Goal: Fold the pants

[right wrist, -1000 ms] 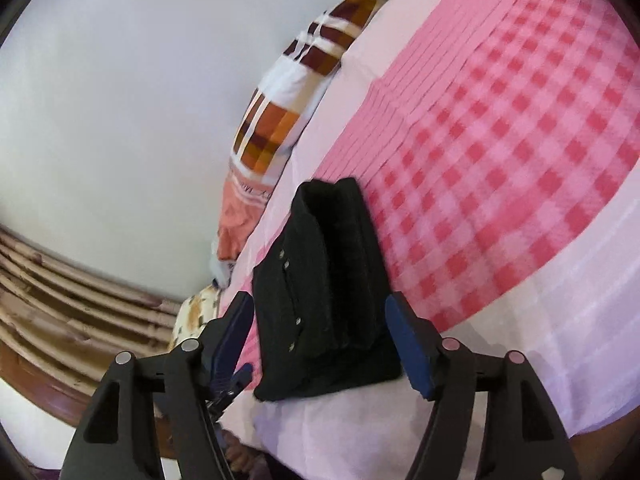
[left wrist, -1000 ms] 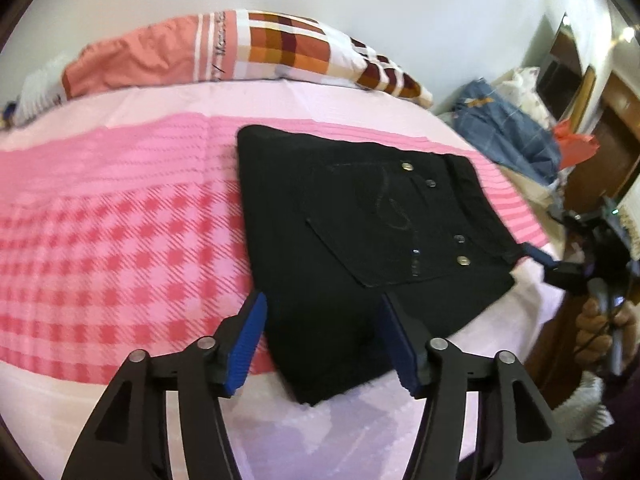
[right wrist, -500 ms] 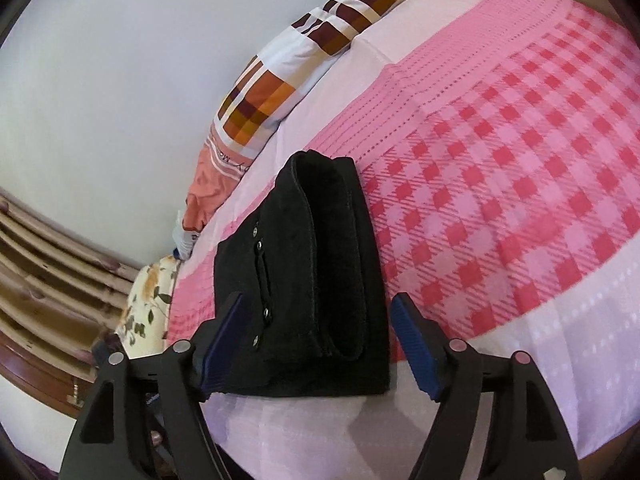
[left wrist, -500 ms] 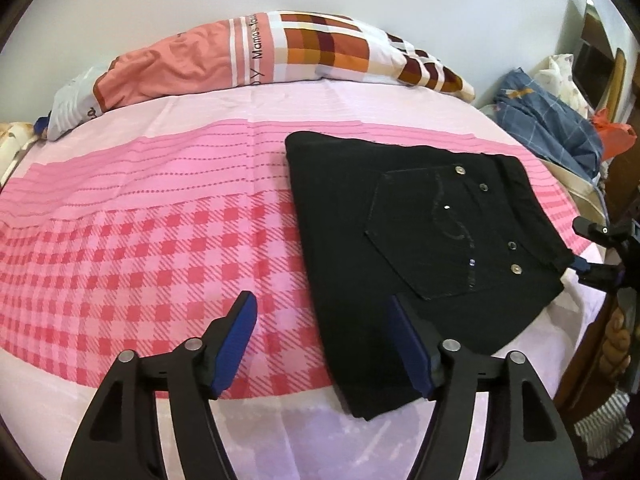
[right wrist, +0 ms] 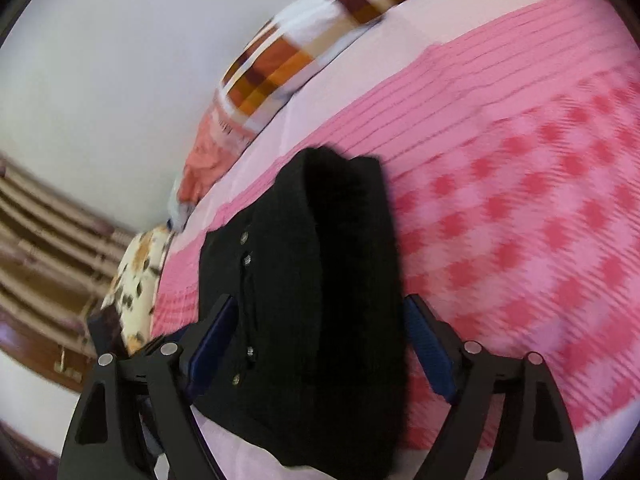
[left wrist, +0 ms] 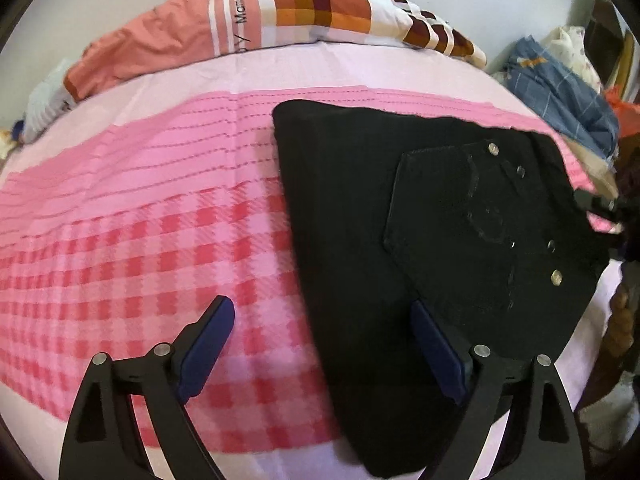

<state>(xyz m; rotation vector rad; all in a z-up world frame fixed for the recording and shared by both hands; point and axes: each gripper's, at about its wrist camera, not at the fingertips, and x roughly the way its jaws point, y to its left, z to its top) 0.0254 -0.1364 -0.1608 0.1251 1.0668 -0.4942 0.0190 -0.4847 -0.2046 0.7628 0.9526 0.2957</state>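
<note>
Folded black pants (left wrist: 420, 232) near bed (left wrist: 132, 216) right edge, long axis running away, between spread right gripper (right wrist: 316, 344) fingers, nearer than the equally spread, empty left gripper (left wrist: 320, 344).

Bed with pink checked bedspread (left wrist: 140, 220); patchwork pillow (left wrist: 280, 12) against plain white wall (right wrist: 100, 60); heap of blue clothes (left wrist: 560, 92) at the bedside; dark wooden slatted furniture (right wrist: 36, 248) beyond.
</note>
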